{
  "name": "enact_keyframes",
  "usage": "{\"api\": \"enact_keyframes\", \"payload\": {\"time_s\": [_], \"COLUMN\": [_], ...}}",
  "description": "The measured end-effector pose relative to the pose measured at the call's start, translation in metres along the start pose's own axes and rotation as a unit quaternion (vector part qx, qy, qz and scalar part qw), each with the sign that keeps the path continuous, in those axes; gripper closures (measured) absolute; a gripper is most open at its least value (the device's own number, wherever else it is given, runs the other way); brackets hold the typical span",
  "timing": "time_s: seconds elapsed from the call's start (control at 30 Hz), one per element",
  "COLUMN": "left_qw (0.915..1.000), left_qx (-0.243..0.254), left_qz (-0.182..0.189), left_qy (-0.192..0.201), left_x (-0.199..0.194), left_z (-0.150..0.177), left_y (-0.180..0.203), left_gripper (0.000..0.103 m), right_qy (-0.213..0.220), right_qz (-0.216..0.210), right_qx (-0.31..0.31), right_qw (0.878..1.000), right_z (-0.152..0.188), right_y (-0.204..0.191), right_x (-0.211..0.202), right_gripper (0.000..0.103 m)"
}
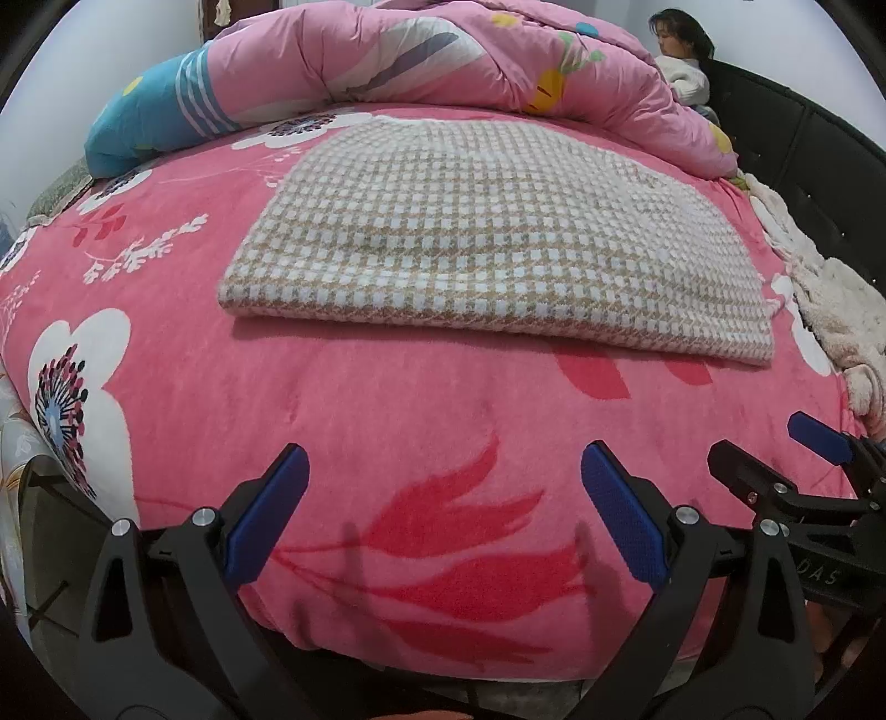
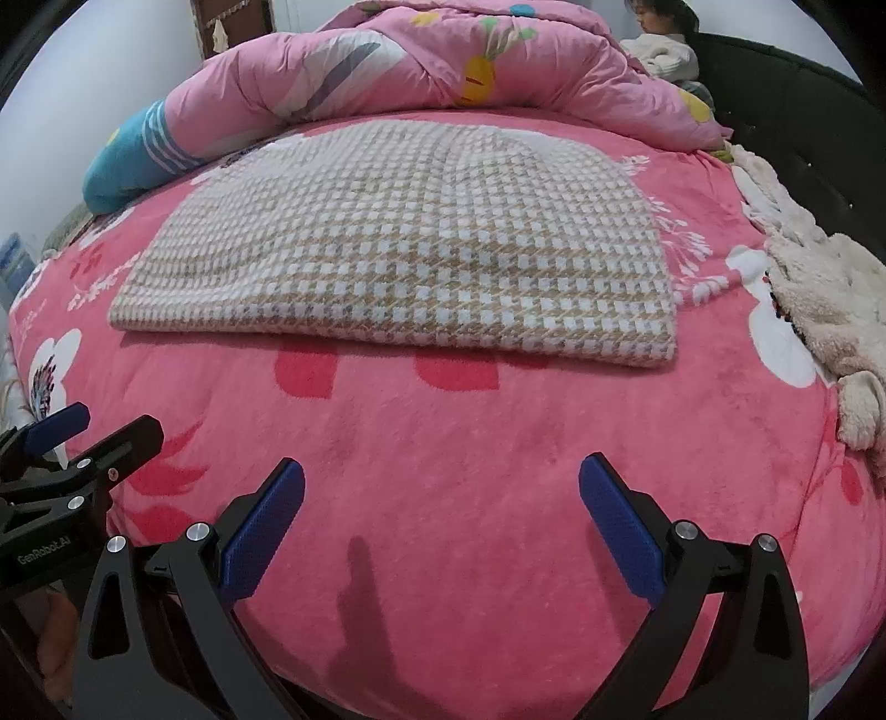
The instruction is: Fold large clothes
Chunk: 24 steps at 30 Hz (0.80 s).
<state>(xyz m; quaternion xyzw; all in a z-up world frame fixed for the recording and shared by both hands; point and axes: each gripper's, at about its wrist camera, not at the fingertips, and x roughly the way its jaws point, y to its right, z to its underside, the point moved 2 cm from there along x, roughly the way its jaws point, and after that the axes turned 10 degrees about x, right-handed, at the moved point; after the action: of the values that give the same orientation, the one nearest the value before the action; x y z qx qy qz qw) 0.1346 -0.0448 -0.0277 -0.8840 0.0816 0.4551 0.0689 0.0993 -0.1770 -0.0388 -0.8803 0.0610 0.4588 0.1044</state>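
The houndstooth garment (image 1: 498,238) is lying flat in the middle of the pink floral blanket (image 1: 387,410) that is covering the bed, already folded into a thick, roughly rectangular stack with its near edge showing doubled layers. Seen from the right wrist view, the same houndstooth garment (image 2: 410,243) is sitting square and smooth, with no sleeve or loose flap sticking out, though its far side is too foreshortened to judge.

Both tools are hovering near the foot of the bed, well short of the cloth. The left gripper (image 1: 443,515) is standing wide apart at the jaws and is holding nothing; the right gripper (image 2: 443,526) is likewise spread wide and carrying nothing. Each is also showing at the edge of the other's view, side by side.

Judging by this, the folding is looking largely finished: the piece is compact and neither tool is touching it. What may be remaining is one more fold to halve it, or simply moving it aside, and the pictures are not settling which.

Beyond the garment, a pink quilt (image 1: 443,61) is bunching along the far side, a cream fleece (image 2: 830,310) is trailing down the right edge, and a person (image 1: 678,47) is sitting by the dark headboard (image 1: 803,144)
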Motion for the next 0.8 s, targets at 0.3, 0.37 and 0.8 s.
{"api": "enact_keyframes", "payload": {"time_s": [0.3,0.37,0.8], "left_qw": [1.0000,1.0000,1.0000], "left_qx": [0.001,0.002,0.000], "left_qz": [-0.002,-0.002,-0.007], "left_qy": [0.001,0.000,0.001], "left_x": [-0.0010,-0.0007,-0.0021], "left_z": [0.0002,-0.0007,0.0000], "left_y": [-0.0004,-0.0011,-0.0037], "left_gripper": [0.007,0.007,0.007], "right_qy": [0.000,-0.001,-0.008], "right_qz": [0.003,0.003,0.002], "right_qx": [0.000,0.001,0.004], "right_qw": [1.000,1.000,1.000], "right_z": [-0.0011,-0.0012,-0.0002], "right_y": [-0.0018,-0.0019,-0.0031], "right_x": [-0.0003,-0.0003,0.0026], "right_gripper": [0.006,0.006,0.006]}}
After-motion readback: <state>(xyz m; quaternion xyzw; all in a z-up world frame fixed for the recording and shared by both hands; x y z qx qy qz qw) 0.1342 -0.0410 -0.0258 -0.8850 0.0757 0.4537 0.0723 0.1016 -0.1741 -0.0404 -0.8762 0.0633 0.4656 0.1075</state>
